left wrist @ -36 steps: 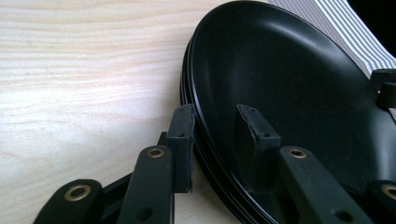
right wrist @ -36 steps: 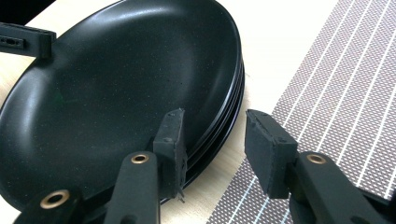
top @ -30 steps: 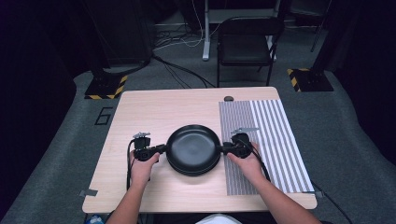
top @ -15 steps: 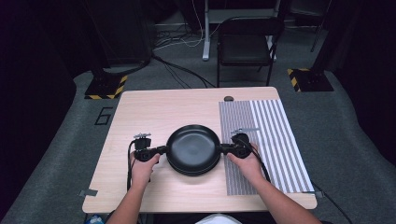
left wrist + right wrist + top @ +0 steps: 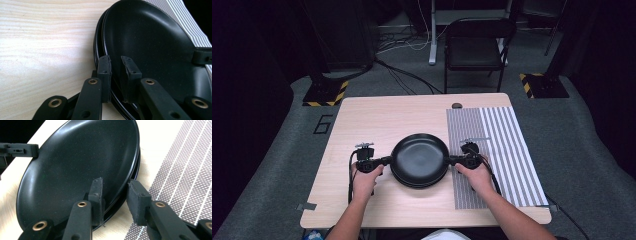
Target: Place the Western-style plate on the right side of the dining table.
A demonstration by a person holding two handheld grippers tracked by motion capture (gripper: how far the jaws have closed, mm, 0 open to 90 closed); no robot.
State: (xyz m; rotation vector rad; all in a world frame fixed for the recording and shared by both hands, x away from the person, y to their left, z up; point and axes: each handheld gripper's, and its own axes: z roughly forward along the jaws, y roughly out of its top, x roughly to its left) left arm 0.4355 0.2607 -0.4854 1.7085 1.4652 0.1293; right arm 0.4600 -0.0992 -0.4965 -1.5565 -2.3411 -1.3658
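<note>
Tabletop (image 5: 377, 125), light wood, with a striped placemat (image 5: 507, 150) covering its right part. Stack of black plates (image 5: 419, 161) at the near middle, its right edge reaching the mat's left border; the top plate (image 5: 155, 50) sits tilted on those beneath. Left tongs (image 5: 385, 160) narrow, clamped on the top plate's left rim. Right tongs (image 5: 454, 160) at the opposite rim, one pad inside the plate, the other outside; jaws have just been closing, and full contact of the outer pad cannot be told. Judged status: both-sided grip nearly secured; lifting the top plate off and setting it down, likely on the mat, remains.
</note>
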